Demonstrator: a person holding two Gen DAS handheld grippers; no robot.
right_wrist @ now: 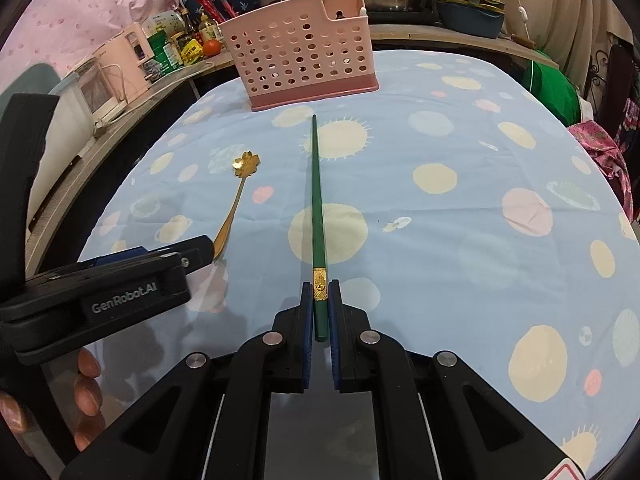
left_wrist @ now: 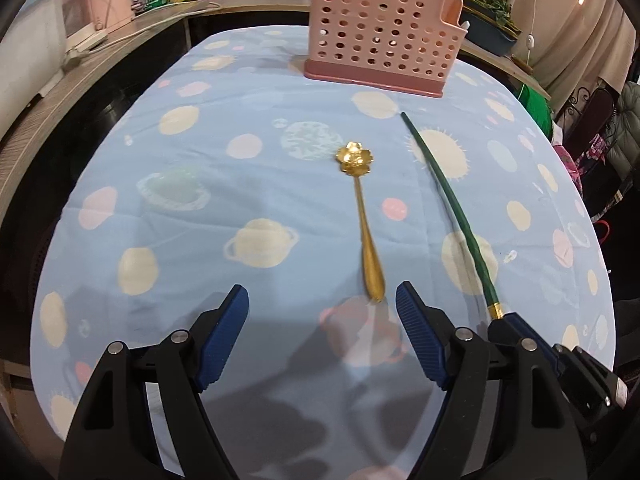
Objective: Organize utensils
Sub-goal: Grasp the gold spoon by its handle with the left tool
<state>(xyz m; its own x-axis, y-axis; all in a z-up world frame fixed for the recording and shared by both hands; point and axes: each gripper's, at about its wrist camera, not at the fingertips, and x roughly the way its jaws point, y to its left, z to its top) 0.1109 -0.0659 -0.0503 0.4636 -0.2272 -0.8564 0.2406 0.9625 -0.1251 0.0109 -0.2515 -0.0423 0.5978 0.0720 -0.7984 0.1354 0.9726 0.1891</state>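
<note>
Right gripper pinches the chopstick's thick end; left gripper waits spread behind the spoon.

The right gripper [right_wrist: 321, 304] has its pads pressed onto the green chopstick [right_wrist: 317, 200] at the gold band, the shaft running straight ahead of the fingertips toward the pink utensil holder [right_wrist: 304, 56]. Judged best: keep the pinch firm, lift level, then tip the point down over a compartment. The left gripper [left_wrist: 322, 300] is spread wide, the gold spoon [left_wrist: 362, 220] lying just ahead of its right finger, handle toward it.

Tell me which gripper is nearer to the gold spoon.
Left. The left gripper is open right at the gold spoon handle's end; the right gripper holds the green chopstick beside it.
</note>
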